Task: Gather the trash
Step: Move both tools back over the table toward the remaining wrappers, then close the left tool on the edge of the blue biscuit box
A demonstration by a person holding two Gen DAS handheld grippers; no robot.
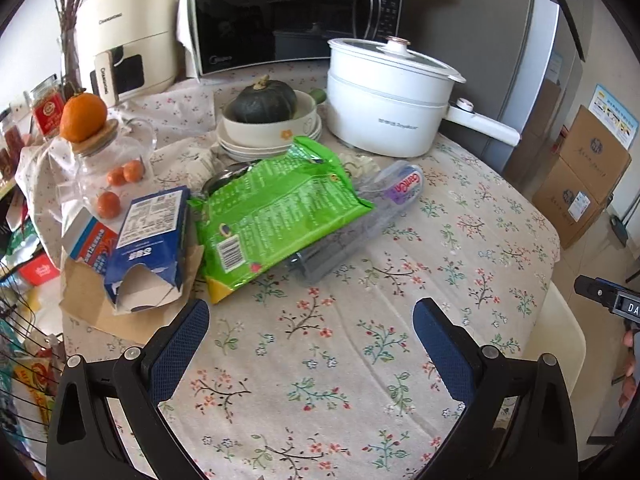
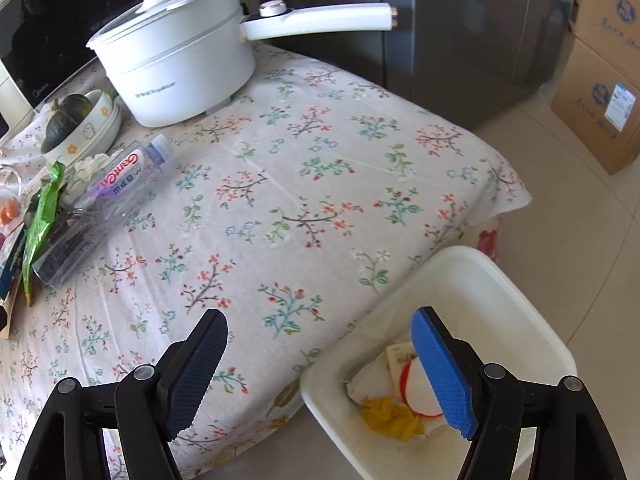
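The crumpled green plastic snack bag (image 1: 276, 212) is lying near the middle of the heap on the floral-clothed desk (image 1: 360, 360), its far end draped over the clear empty plastic water bottle with a purple label (image 1: 360, 216) and its near corner touching the torn blue cardboard carton (image 1: 148, 244) that is sitting on a piece of brown paper (image 1: 92, 300). The bag looks feather-light, limp and slick, so I am guessing it will fold and slide rather than lift stiffly; the puckered near corner or the gathered top seam seems the surest place to pinch. The bottle appears light and springy, likely to roll or squirt out of a grip, so the narrow neck below the cap looks safer than the round body. The carton is stiffer, and its torn open flap is offering an edge. The left claw (image 1: 312, 336) is hanging spread and empty just in front of the pile. The right claw (image 2: 320, 360) is standing wide apart too, holding nothing, over the desk's edge and the white plastic bin (image 2: 512, 292) beside it, where yellow and white scraps are already lying.
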